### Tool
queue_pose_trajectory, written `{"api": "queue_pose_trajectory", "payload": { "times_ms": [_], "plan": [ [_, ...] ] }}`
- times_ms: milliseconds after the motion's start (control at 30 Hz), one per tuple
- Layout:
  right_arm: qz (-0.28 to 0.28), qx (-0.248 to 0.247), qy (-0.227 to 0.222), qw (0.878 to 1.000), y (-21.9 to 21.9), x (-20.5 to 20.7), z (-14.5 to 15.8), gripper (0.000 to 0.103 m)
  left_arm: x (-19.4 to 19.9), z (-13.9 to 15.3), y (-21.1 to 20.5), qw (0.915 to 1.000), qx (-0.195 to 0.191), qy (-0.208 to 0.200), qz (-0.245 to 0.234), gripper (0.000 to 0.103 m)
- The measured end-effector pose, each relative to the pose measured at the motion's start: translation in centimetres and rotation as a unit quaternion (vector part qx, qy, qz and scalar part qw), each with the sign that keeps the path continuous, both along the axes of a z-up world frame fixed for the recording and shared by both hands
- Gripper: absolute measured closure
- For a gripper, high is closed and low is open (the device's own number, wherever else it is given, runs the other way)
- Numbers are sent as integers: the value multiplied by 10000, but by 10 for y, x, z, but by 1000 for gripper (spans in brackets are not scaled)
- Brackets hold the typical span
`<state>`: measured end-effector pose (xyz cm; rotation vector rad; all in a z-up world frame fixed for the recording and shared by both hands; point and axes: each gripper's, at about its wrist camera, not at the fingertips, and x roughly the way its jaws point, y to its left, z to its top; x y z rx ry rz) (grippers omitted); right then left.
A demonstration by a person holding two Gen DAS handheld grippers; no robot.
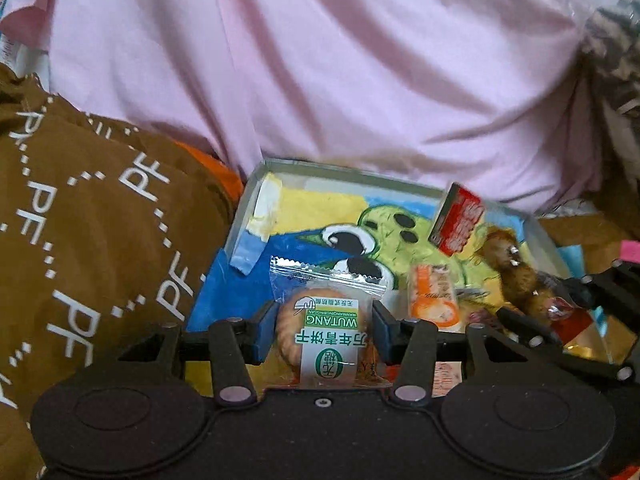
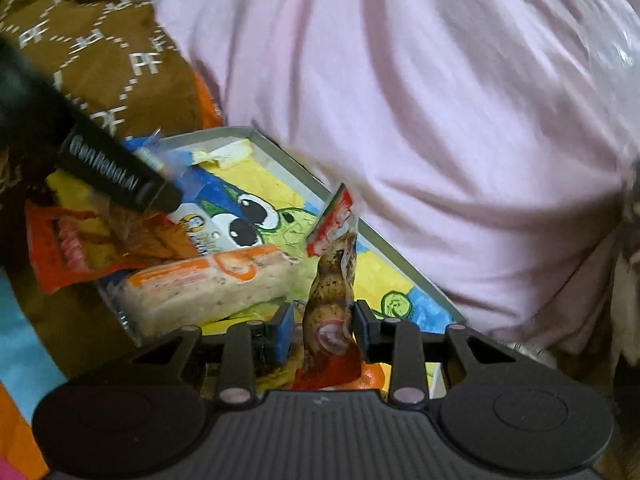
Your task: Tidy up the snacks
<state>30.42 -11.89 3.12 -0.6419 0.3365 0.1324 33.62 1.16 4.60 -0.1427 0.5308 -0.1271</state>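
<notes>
My left tongs (image 1: 325, 325) are clamped on a wrapped biscuit (image 1: 324, 334), held just over the near end of the cartoon-print tray (image 1: 256, 184). My right tongs (image 2: 323, 330) pinch a red-topped packet of brown snacks (image 2: 332, 300) upright above the same tray, beside an orange-labelled bar (image 2: 208, 288) lying inside it.

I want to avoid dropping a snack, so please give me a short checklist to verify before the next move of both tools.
1. Left tool closed on the biscuit packet: ok.
2. Right tool closed on the brown snack pouch: ok, though it hangs tilted.
3. Tray under both tools: ok.
4. Free floor in the tray for a release: ok, the frog picture is uncovered.
5. Orange-striped bar lying inside the tray: ok.
6. Space between the two tools: cannot tell.
</notes>
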Motion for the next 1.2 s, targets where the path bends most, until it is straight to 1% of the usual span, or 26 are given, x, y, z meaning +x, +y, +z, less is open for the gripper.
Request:
{"api": "queue_pose_trajectory", "payload": {
  "times_ms": [33,67,100,133,167,200,233,300,333,367,400,467,567,700,833,1000,1200],
  "plan": [
    [-11,126,40,9999,-3,1,2,66,1,-1,0,10000,-5,6,5,52],
    [-18,223,61,9997,-5,0,2,63,1,-3,0,10000,-20,7,3,50],
    [-13,305,58,9995,-7,-1,3,58,1,-3,0,10000,-36,21,15,45],
    [-7,358,29,9994,-8,-4,4,54,-1,-4,0,10000,-59,26,34,42],
    [6,400,-8,9992,-9,-6,6,46,0,-4,0,10000,-80,26,51,37],
    [20,453,-47,9990,-9,-7,7,41,-2,-3,0,9999,-99,22,66,34],
    [28,505,-78,9987,-10,-8,10,39,-2,-3,0,9999,-109,20,87,31],
    [13,647,-168,9978,-12,-16,16,30,-7,0,2,9998,-134,-10,136,21],
    [19,744,-201,9970,-14,-20,19,26,-10,2,3,9997,-146,-41,169,19],
    [21,845,-247,9961,-16,-25,22,22,-15,4,4,9996,-161,-77,209,16],
    [16,932,-304,9952,-19,-30,25,21,-19,7,6,9995,-179,-109,236,10],
    [38,1108,-396,9930,-23,-43,31,19,-30,12,10,9990,-215,-213,321,4],
    [85,1369,-498,9893,-30,-61,38,12,-49,17,12,9986,-228,-296,377,3],
    [150,1654,-509,9848,-36,-81,43,7,-73,24,12,9983,-157,-343,435,2],
    [191,1854,-544,9810,-42,-102,48,5,-100,30,12,9980,-87,-454,433,2],
    [150,2242,-487,9732,-52,-128,49,3,-140,33,15,9971,-118,-589,461,1],
    [114,2486,-353,9679,-59,-165,39,1,-186,23,19,9968,-138,-619,494,1]
  ]
}}
